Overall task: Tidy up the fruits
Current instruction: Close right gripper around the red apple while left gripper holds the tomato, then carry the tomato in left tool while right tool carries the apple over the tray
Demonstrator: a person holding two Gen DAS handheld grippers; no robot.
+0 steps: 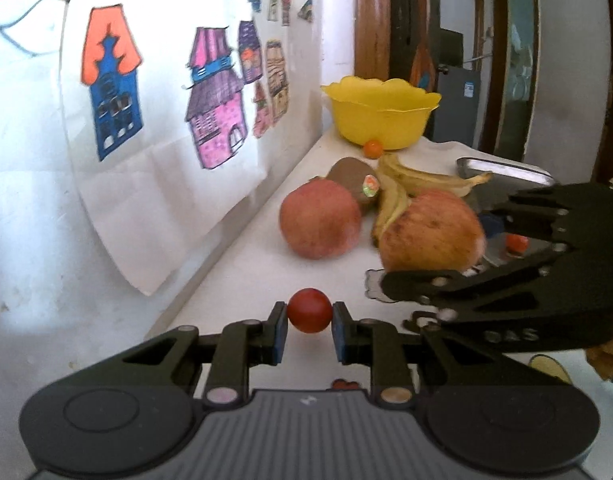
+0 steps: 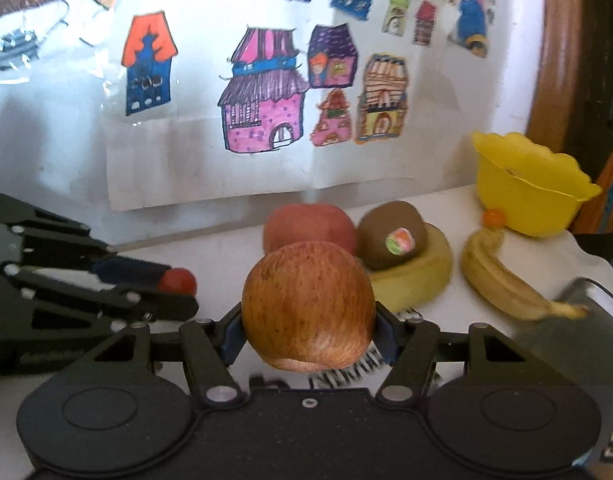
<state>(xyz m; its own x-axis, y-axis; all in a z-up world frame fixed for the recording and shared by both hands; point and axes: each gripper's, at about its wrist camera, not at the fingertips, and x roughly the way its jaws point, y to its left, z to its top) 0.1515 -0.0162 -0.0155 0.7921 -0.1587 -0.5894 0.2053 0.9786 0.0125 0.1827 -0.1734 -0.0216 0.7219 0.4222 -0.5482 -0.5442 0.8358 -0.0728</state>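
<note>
My left gripper (image 1: 309,316) is shut on a small red cherry tomato (image 1: 309,310), also seen in the right wrist view (image 2: 178,280). My right gripper (image 2: 308,330) is shut on a red-yellow apple (image 2: 306,304), which shows in the left wrist view (image 1: 430,234) too. A second red apple (image 1: 320,218) (image 2: 306,224), a brown kiwi with a sticker (image 1: 356,178) (image 2: 392,234) and two bananas (image 1: 426,178) (image 2: 506,284) lie on the white counter. A yellow bowl (image 1: 380,114) (image 2: 534,188) stands at the far end, a small orange tomato (image 1: 373,148) (image 2: 493,219) at its foot.
A paper sheet with coloured house drawings (image 1: 166,120) (image 2: 266,92) hangs on the wall beside the counter. A metal tray (image 1: 502,170) (image 2: 578,320) lies at the right. Another small red tomato (image 1: 516,243) sits behind the right gripper. A wooden door frame (image 1: 372,16) stands beyond the bowl.
</note>
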